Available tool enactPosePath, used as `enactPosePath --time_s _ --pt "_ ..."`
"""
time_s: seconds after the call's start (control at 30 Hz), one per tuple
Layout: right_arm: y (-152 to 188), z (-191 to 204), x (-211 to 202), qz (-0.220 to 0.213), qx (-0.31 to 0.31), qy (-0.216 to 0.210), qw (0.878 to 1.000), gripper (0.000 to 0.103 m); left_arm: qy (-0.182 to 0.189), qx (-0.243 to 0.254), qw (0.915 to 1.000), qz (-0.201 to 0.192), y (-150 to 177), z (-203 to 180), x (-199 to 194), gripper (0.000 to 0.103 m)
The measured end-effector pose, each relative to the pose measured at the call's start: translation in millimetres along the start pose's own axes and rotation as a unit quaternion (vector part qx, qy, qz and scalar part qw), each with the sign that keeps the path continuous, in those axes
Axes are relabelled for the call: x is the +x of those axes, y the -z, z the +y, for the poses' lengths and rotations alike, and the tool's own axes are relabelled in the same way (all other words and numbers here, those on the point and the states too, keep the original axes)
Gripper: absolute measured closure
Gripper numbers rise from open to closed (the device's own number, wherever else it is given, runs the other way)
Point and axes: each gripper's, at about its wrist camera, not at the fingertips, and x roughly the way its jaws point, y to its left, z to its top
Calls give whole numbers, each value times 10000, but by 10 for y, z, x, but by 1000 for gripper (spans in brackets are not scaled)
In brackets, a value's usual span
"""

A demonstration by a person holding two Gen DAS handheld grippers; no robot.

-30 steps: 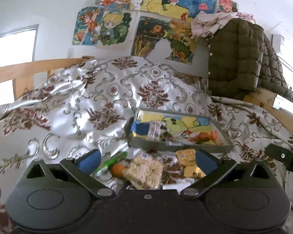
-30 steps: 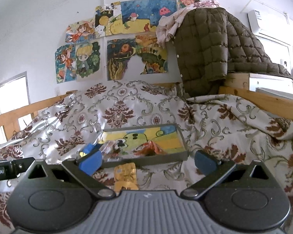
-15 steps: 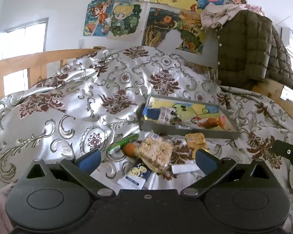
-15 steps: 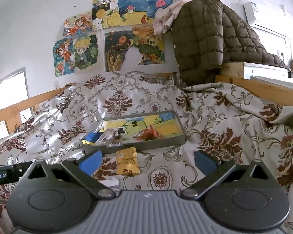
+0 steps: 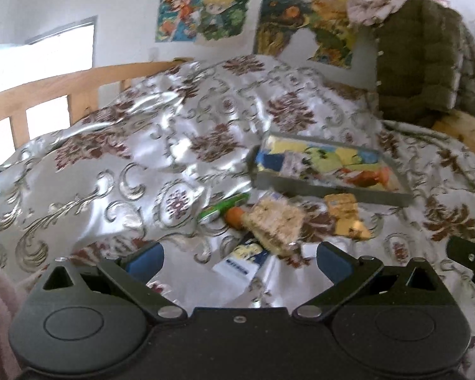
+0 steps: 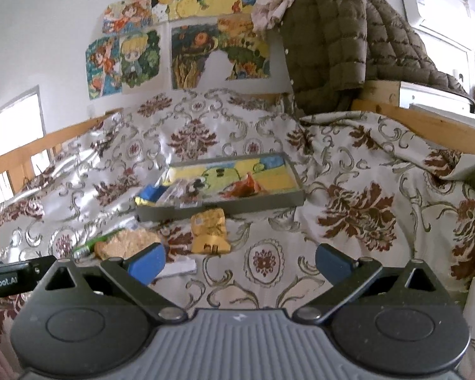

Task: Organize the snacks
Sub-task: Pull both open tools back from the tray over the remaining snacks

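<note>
Evidently a pick was pending: both grippers hung above the bed with nothing between their jaws. Left gripper (image 5: pixel 239 258) stood wide open over the loose snacks; right gripper (image 6: pixel 240 259) likewise spread, facing the tray (image 6: pixel 220 205).

Judgement on the step: the tray, a shallow grey box with a cartoon-printed floor, already held a blue packet (image 5: pixel 270 161) and an orange wrapper (image 6: pixel 242 188) at opposite ends, so the remaining snacks probably belong there too. Rice-crisp bar (image 5: pixel 277 220) lay nearest the left gripper, overlapping an orange-capped item (image 5: pixel 234 217) and partly covering a white-and-blue sachet (image 5: pixel 242 261). Best to come down on the bar across its short side and lift straight up, so the items touching it are not dragged along. Yellow packet (image 6: pixel 210 231) sat just in front of the tray wall, a fair target for the right gripper. Green tube (image 5: pixel 223 207) lay just left of the bar.

Surface: satin bedspread (image 5: pixel 117 171), shiny, creased, likely slippery and soft; press lightly or packets may sink or slide. Left view was motion-blurred.

Room: wooden bed rail (image 5: pixel 47 88), cartoon posters (image 6: pixel 129 60) on a white wall, brown quilted jacket (image 6: pixel 338 41) hung at right.
</note>
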Motion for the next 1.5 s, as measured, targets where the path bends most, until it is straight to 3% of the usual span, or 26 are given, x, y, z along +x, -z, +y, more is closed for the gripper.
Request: enactPosePath --time_s 0.3,1.13,1.37,1.5 --pt "56 90 115 385 -204 23 9990 0 -296 -265 9987 319 -1 91 86 1" --pt "141 244 302 801 -323 -143 9962 0 -578 -497 9956 551 -24 142 176 1" --pt "143 261 344 877 -312 -227 9954 0 -585 -475 9945 729 -84 170 241 1" --pt "122 264 440 1129 -347 -471 9919 0 -436 -619 9938 817 -147 287 249 1"
